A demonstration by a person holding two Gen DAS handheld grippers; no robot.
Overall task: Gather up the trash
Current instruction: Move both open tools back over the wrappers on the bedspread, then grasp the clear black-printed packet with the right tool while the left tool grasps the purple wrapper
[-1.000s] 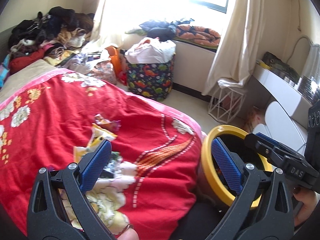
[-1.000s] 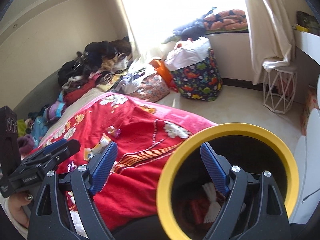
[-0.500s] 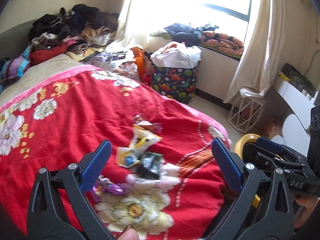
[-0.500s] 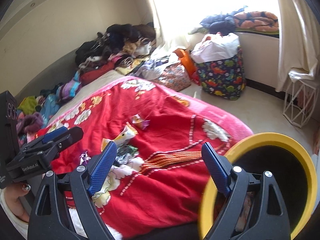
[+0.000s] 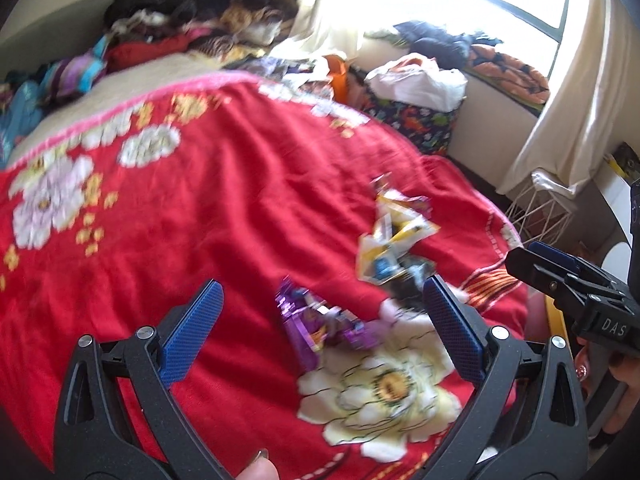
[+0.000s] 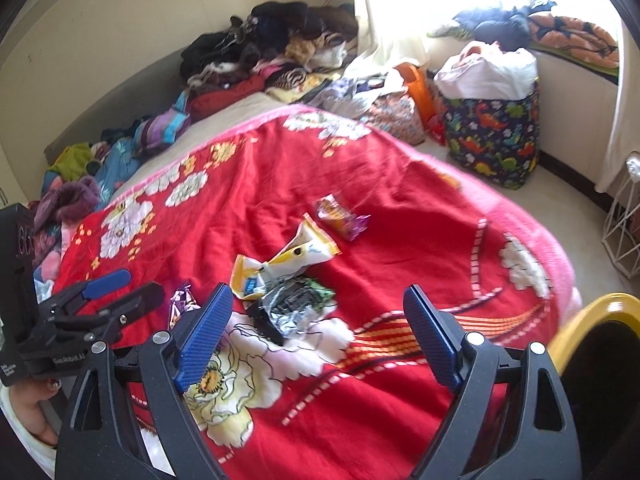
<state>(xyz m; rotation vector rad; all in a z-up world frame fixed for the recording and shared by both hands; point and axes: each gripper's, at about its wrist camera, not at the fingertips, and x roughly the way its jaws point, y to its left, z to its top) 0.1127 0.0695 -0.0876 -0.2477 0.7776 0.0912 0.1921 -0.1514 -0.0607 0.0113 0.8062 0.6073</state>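
While both grippers hang over the red blanket (image 6: 280,184):
Left gripper (image 5: 320,320): jaws wide apart, holding nothing; purple wrapper (image 5: 316,326) lies between them.
Right gripper (image 6: 316,320): jaws spread wide, empty.
Trash: 4 wrappers mid-blanket, yellow-white packet (image 6: 288,260), black-green wrapper (image 6: 292,304) touching it, orange-purple wrapper (image 6: 340,216) farther.
Yellow-rimmed bin (image 6: 592,320): near right.

Left tool (image 5: 320,320) and right tool (image 6: 320,332) are held side by side, angled downward, jaws spread wide, nothing gripped.
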